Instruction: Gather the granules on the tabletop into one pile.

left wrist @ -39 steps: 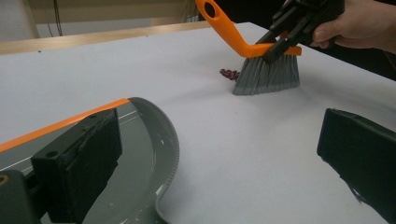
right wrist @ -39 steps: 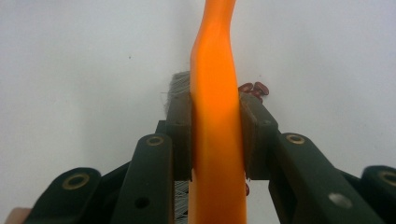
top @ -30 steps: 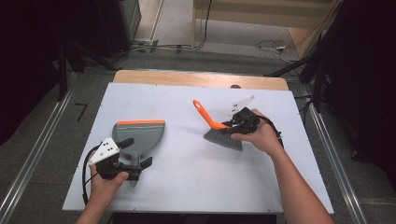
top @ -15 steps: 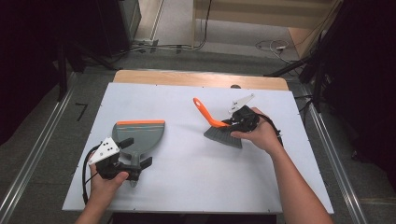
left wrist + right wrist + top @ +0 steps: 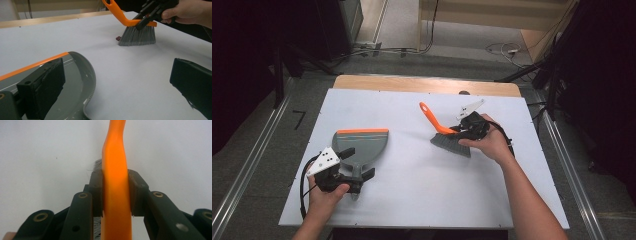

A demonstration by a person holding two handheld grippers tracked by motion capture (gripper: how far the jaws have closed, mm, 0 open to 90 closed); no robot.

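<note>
The brush (image 5: 451, 139) is being clamped by the right tongs (image 5: 462, 131) on the desk (image 5: 422, 175); the left tongs (image 5: 357, 172) are being held wide beside the dustpan (image 5: 362, 147).

brush (image 5: 451, 141): orange handle, grey bristles | dustpan (image 5: 362, 147): grey, orange edge

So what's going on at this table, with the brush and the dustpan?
A person holds a gripper in each hand. The right gripper is clamped on the orange plastic handle of a grey-bristled hand brush, whose bristles rest on the white table next to a small dark crumb. The left gripper is at the handle end of the grey dustpan with an orange lip, its jaws wide apart.
</note>
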